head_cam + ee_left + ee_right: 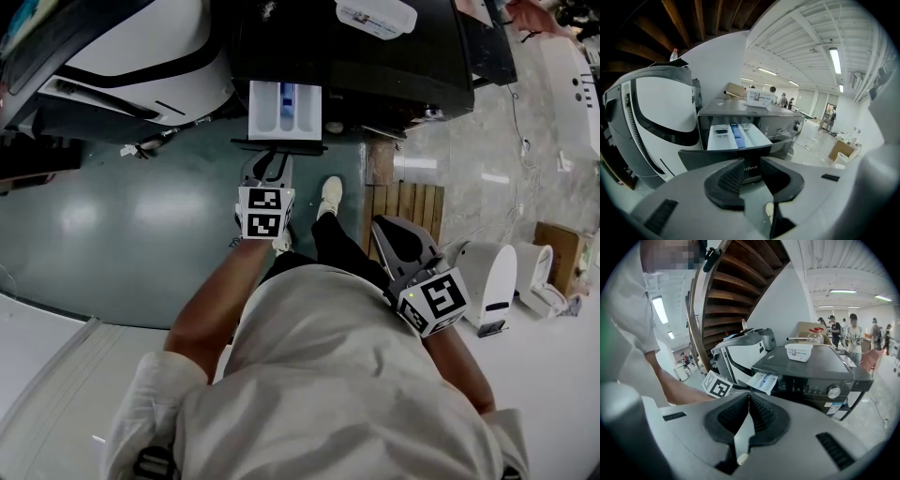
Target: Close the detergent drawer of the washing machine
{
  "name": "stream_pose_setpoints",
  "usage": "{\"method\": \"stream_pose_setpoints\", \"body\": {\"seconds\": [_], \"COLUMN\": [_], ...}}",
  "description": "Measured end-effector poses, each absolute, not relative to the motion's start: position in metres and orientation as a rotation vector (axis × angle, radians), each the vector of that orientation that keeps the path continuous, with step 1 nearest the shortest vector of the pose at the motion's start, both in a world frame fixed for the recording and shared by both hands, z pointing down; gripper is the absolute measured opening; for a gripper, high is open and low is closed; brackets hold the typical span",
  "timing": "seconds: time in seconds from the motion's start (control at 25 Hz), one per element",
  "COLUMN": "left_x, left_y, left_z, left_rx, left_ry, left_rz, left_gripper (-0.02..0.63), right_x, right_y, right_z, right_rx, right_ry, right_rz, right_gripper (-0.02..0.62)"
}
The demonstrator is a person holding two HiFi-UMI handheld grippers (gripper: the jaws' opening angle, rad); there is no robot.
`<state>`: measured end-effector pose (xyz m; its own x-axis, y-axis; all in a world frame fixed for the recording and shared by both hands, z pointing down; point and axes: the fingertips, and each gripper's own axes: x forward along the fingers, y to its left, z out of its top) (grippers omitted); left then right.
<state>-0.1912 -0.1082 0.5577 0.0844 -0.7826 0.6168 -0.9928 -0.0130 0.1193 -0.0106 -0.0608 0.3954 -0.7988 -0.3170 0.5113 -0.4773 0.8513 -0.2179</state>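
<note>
detergent drawer [285,111] stands pulled all the way out of the dark washing machine [375,56], at the top left of its front. its pale compartments and the blue insert lie open to view, and its dark front panel [726,157] faces the person.

the left gripper [270,161] is right up at that panel. its jaws stand well apart with nothing clamped, and the middle of the panel shows through the gap between them. whether the tips already touch it i cannot tell. the right gripper [386,230] hangs back near the person's side, well apart from the machine, its jaws pressed together and empty.

the drawer looks like light, stiff moulded plastic that runs on guides, so it probably needs a steady push, not a grip. the flat front panel near its middle seems the best place to bear on. a push at one corner could skew it and make it bind. the smooth face may let the tips slide, and the thin compartment walls are best left alone.
</note>
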Motion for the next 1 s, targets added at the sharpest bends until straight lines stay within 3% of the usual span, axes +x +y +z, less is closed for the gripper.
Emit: {"method": "stream_pose_setpoints", "body": {"seconds": [1.0], "left_x": [-0.204], "left_y": [-0.136], "left_z": [0.557], "left_rx": [1.791], "left_ry": [-1.807], "left_rz": [0.553], "left_gripper": [0.094], "right_x": [-0.011], "right_y": [-0.091], "right_z": [0.399], "right_rx": [0.554], "right_ry": [-2.552], "right_rz": [0.522], "right_gripper": [0.008]}}
